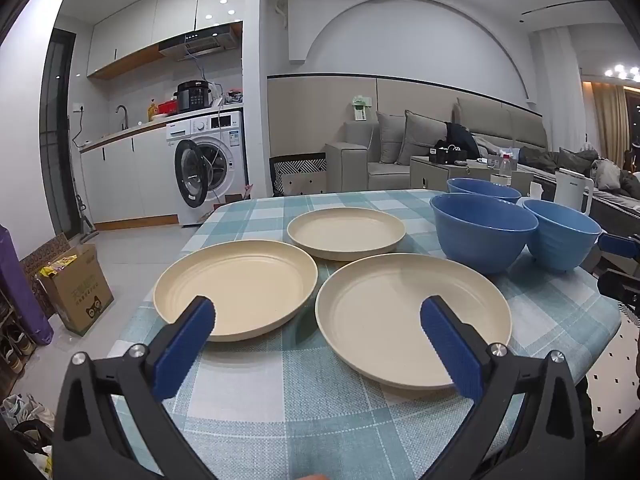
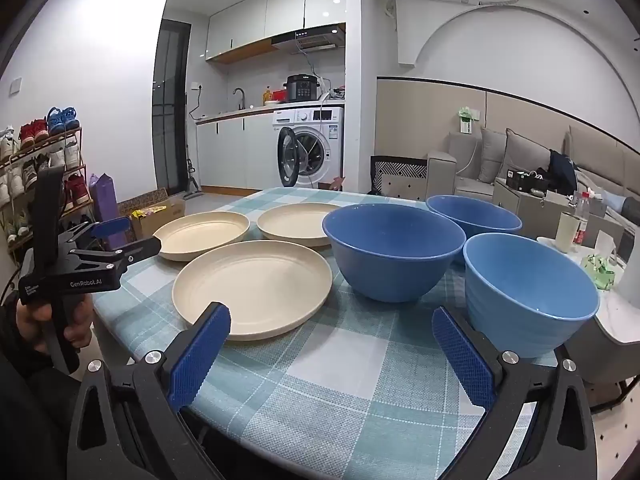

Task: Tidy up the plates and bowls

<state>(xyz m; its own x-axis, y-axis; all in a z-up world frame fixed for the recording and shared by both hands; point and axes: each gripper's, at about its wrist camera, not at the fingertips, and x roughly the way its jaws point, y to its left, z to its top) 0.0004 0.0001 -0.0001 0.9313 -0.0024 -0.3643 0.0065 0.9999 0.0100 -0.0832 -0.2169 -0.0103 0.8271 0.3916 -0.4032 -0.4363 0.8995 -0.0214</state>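
Judging by their look, you have light, stiff tableware here, probably plastic or a fibre mix, though you cannot be sure from sight alone. Start with the bench (image 1: 248,400), covered in a checked cloth that may drag or bunch if you slide anything across it, so lift rather than push.

Three cream plates lie flat on it, none stacked: the near plate (image 1: 412,316), the left plate (image 1: 236,284) just beside it, and the smaller far plate (image 1: 346,236) behind both. Their rims are shallow and upturned, which gives you the only real hold; slip one finger under the lip and pinch the rim edge-on. Smooth surfaces could slip, so seat the ribbed pads well.

To the right stand three blue bowls, upright and close together: the big bowl (image 2: 394,252), the near bowl (image 2: 530,288) and the far bowl (image 2: 474,216). Take each by its wall, one finger inside, one outside.

Your left gripper (image 1: 318,332) hovers with its jaws spread wide over the near plates, holding nothing. Your right gripper (image 2: 332,340) is likewise wide apart and empty, between the near plate and near bowl.
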